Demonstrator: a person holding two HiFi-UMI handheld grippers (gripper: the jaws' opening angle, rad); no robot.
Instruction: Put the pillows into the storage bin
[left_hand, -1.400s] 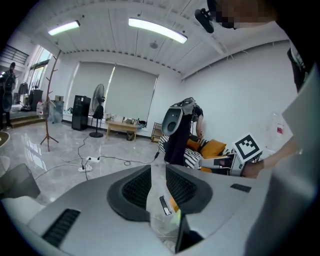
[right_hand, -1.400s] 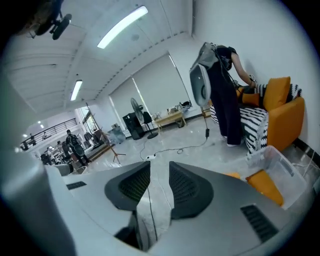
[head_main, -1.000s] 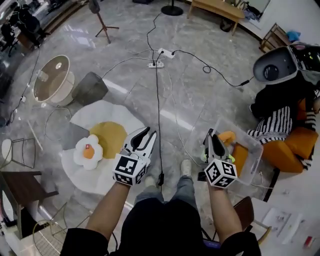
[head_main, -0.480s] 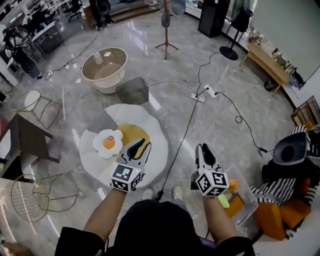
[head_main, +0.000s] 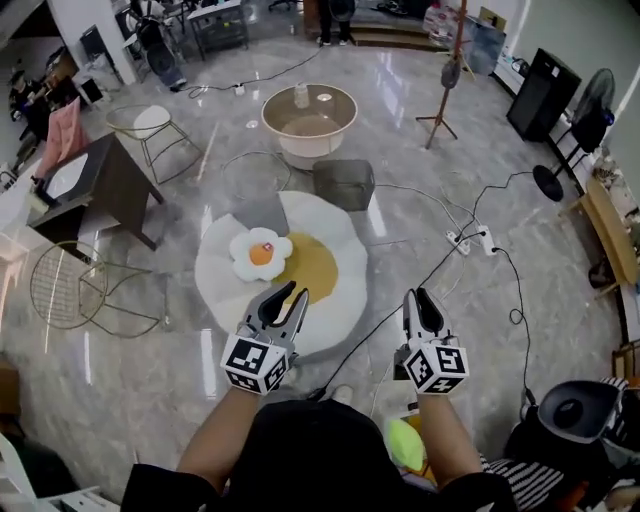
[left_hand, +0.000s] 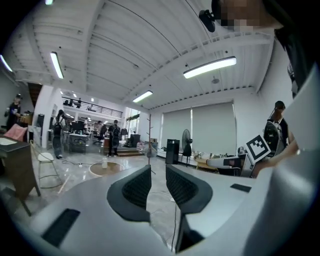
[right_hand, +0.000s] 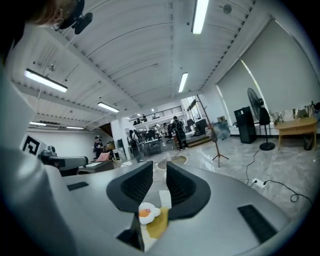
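Head view shows one egg pillow (head_main: 261, 254), one rug (head_main: 342, 308), left claw (head_main: 296, 292), right claw (head_main: 417, 294).

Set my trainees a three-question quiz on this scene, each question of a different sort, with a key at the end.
1. Multiple choice: the egg-shaped pillow lies on A) the round rug, B) a wire chair, C) the dark table.
2. True or false: the left gripper grips the egg-shaped pillow.
3. Short answer: what, if anything, does the right gripper hold?

Key: 1. A. 2. False: the left gripper's jaws stand slightly apart and empty, short of the pillow. 3. Nothing: its jaws stand slightly apart with only floor beyond them.
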